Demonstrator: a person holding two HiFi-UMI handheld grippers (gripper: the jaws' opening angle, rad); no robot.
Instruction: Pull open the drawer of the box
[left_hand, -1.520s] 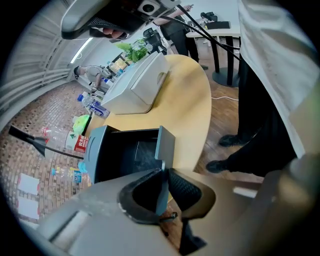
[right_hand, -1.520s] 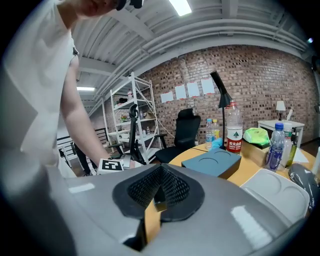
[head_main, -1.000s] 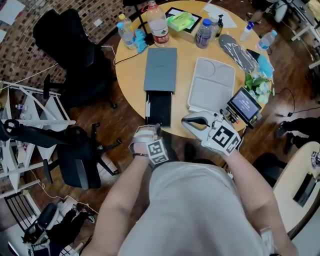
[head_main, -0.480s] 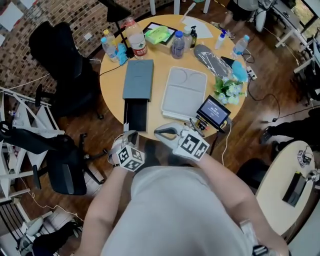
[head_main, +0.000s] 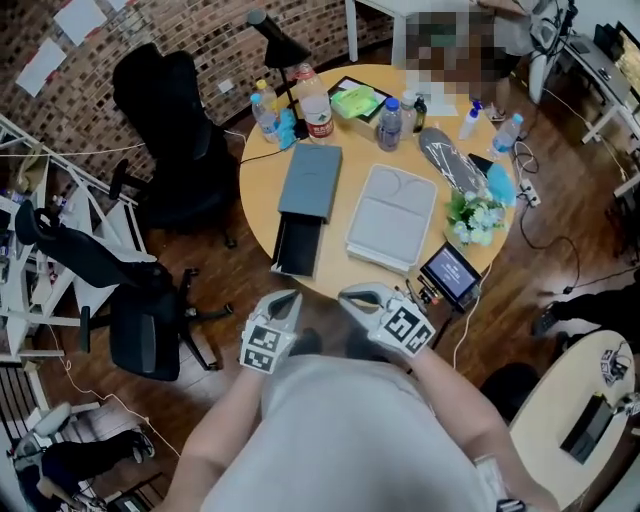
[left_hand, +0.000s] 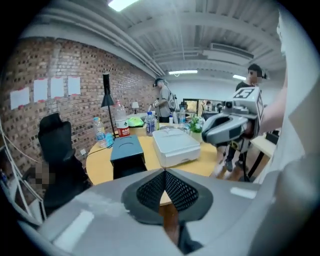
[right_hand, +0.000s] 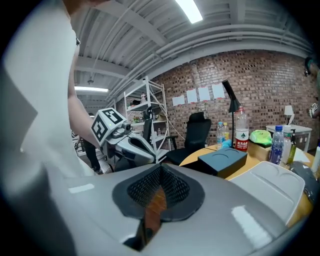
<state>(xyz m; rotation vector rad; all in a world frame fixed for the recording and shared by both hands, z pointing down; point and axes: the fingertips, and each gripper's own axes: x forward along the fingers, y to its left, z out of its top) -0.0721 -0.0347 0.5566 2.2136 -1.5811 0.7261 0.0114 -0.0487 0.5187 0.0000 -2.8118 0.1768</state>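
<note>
Brick wall (head_main: 190, 30) runs across the upper left of the head view, and a round wooden desk (head_main: 262, 170) fills the upper middle. On it I see the dark grey box (head_main: 310, 182) a little left of centre. Its black drawer (head_main: 300, 247) is pulled out toward the lower rim of the desk. I cannot see into the drawer, which reads as a flat black slab, and I cannot tell whether its near end reaches past the rim. A pale tray (head_main: 392, 215) lies just right of the box. Bottles (head_main: 316, 110) crowd the far rim, and a small screen (head_main: 452, 276) sits at the lower right rim.

Both grippers hang over the floor (head_main: 225, 268) just below the desk in the frame, apart from the drawer and from each other. The left gripper (head_main: 288, 300) has just been closing its fingers (left_hand: 150, 187), and they meet with nothing between them. Only floor shows through the slit under the pads. The right gripper (head_main: 345, 293) has its fingers (right_hand: 170, 187) pressed together too and holds nothing.

In each gripper view the grey gripper body fills the lower half and cuts off the near rim of the desk. From the left gripper view I lose the drawer's front edge behind it. From the right gripper view the drawer is only a dark sliver beside the box. The person's torso (head_main: 360, 440) covers the bottom of the head view.
</note>
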